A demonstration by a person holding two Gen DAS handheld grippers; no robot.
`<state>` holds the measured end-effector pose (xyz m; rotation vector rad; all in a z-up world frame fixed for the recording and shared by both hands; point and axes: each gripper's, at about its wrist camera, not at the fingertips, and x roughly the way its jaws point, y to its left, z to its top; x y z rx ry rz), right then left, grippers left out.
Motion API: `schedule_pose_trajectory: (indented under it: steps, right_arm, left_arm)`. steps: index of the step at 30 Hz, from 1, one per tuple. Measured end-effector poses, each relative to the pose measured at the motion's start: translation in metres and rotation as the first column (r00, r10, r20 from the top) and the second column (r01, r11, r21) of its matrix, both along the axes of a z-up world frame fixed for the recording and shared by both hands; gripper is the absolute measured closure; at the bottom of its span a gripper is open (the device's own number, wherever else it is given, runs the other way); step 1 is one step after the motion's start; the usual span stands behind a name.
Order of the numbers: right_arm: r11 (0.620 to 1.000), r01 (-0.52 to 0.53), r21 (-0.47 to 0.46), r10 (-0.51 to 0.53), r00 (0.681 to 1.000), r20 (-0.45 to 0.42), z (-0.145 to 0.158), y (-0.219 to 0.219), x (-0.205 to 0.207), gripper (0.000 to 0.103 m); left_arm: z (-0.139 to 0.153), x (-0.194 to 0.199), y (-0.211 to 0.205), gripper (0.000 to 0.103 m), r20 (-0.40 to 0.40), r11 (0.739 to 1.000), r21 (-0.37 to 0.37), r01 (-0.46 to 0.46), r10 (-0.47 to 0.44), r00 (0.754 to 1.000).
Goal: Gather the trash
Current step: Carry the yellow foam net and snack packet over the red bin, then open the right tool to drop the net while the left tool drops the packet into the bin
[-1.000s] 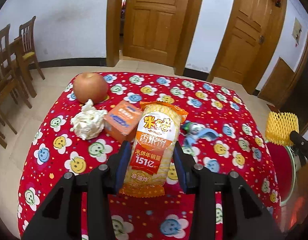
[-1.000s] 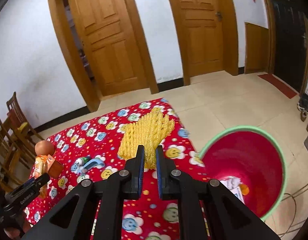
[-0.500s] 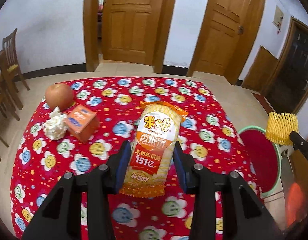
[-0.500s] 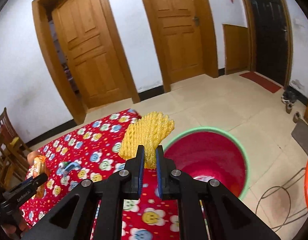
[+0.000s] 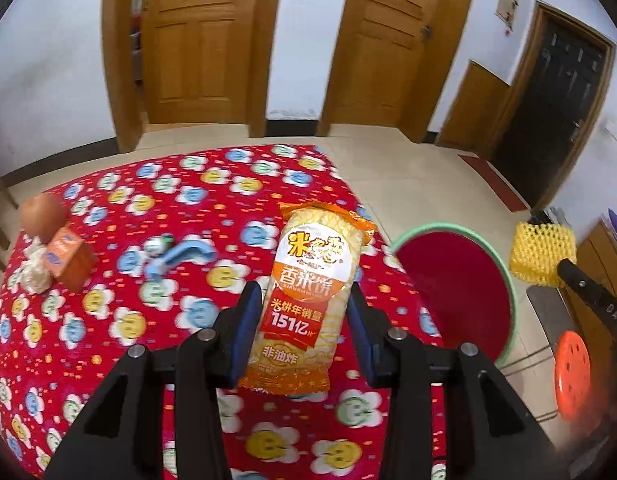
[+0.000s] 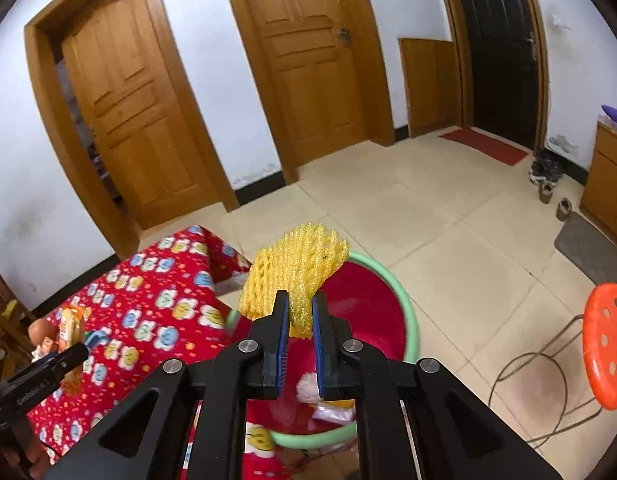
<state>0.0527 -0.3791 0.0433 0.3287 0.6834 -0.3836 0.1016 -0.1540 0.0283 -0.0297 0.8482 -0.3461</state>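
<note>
Red smiley-flower cloth on the worktop [image 5: 108, 320] was half cleared: left gripper [image 5: 304, 328] clamped an orange rice-cracker packet [image 5: 308, 300], right gripper [image 6: 296, 320] pinched yellow foam fruit netting [image 6: 292, 276] over the red green-rimmed bin [image 6: 408, 320]. Crumpled white tissue [image 5: 34, 276], an orange carton [image 5: 64, 256] and a blue wrapper [image 5: 180, 256] were left at far left.

Your room is evenly, softly lit, with no hard shadows on the pale floor [image 6: 448, 216]. Both fisheye views bend the doors [image 5: 196, 40] and go black at the corners. Motion blur smears the red cloth [image 5: 108, 280] at left, and the orange stool [image 5: 570, 372] looks soft.
</note>
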Motion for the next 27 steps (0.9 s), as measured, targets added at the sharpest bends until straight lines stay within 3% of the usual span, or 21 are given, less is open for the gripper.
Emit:
schedule_pose_trajectory:
  steps: [14, 18, 27]
  right_arm:
    - [0.994, -0.001, 0.108, 0.012, 0.995, -0.102, -0.053, -0.042, 0.008, 0.089]
    - [0.991, -0.005, 0.137, 0.019, 0.994, -0.106, -0.06, -0.05, 0.009, 0.078]
    - [0.987, -0.012, 0.161, 0.028, 0.995, -0.098, -0.062, -0.062, 0.003, 0.075]
  left_arm:
    - [-0.014, 0.0, -0.069, 0.06, -0.031, 0.99, 0.033, 0.136, -0.135, 0.99]
    - [-0.018, 0.005, -0.084, 0.06, -0.055, 0.985, 0.032, 0.17, -0.169, 0.984]
    - [-0.027, 0.017, -0.114, 0.06, -0.099, 0.972, 0.043, 0.229, -0.224, 0.969]
